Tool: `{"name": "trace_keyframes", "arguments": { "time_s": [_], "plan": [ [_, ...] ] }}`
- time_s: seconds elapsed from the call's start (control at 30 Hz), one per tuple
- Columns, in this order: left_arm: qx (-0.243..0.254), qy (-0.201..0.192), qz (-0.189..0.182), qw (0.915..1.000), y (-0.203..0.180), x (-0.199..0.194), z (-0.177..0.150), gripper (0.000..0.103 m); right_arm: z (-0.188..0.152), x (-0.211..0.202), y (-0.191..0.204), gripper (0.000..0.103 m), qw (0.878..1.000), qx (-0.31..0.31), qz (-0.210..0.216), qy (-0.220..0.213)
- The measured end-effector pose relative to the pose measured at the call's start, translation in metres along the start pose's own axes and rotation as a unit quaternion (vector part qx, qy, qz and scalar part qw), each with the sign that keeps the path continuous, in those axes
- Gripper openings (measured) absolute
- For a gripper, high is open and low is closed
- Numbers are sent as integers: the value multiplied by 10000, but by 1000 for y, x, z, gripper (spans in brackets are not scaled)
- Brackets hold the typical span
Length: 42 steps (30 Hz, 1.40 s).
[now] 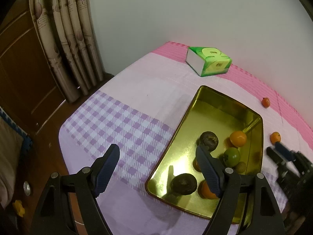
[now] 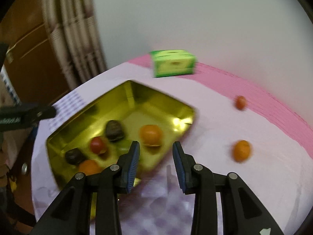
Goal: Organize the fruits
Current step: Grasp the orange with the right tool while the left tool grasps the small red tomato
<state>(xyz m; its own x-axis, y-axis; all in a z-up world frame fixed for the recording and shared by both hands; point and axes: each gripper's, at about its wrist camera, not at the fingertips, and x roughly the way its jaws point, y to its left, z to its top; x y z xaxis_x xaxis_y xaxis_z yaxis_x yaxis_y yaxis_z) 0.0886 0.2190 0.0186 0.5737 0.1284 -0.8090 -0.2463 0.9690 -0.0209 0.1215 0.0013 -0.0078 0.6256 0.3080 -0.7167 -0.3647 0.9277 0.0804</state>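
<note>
The loose orange (image 2: 242, 150) on the worktop (image 2: 215, 117) is small, round, firm and prone to rolling; grip across its middle. Right hand-held gripper (image 2: 156, 152): narrowly parted, empty. Left hand-held gripper (image 1: 158, 156): wide, empty.

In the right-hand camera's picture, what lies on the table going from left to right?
Shiny gold metal tray → green tissue box → small reddish-orange fruit by the pink edge; a bigger orange fruit lies nearer, at about that same spot.
</note>
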Motion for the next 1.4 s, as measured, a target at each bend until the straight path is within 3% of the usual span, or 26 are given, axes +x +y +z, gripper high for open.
{"name": "trace_keyframes", "arguments": {
  "time_s": [0.2, 0.27, 0.67, 0.83, 0.9, 1.0, 1.13, 1.27, 1.4],
  "plan": [
    [29, 50, -18, 10000, -2, 2, -4, 80, -10, 6, -75, 36, 9945, 399, -967, 67],
    [58, 55, 5, 10000, -3, 2, -5, 80, -13, 15, -90, 36, 9929, 470, -1081, 183],
    [177, 247, 127, 9995, -10, 16, -6, 80, -14, 59, -113, 42, 9930, 546, -939, 455],
    [128, 444, 286, 9985, -18, 31, -2, 80, -12, 58, -113, 34, 9933, 476, -961, 422],
    [97, 557, 133, 9983, -30, 35, 6, 80, -15, 55, -117, 34, 9938, 457, -929, 417],
    [329, 508, -125, 9981, -66, 35, 20, 80, -22, 45, -136, 33, 9920, 437, -1118, 389],
    [851, 379, -593, 9939, -134, 33, 43, 80, -34, 27, -194, 33, 9838, 867, -1517, 399],
    [1453, 213, -978, 9843, -213, 40, 59, 80, -45, 12, -249, 33, 9722, 1129, -2000, 456],
    [1811, 337, -1141, 9762, -269, 60, 66, 80, -53, 1, -288, 34, 9629, 1346, -2291, 470]
  ]
}}
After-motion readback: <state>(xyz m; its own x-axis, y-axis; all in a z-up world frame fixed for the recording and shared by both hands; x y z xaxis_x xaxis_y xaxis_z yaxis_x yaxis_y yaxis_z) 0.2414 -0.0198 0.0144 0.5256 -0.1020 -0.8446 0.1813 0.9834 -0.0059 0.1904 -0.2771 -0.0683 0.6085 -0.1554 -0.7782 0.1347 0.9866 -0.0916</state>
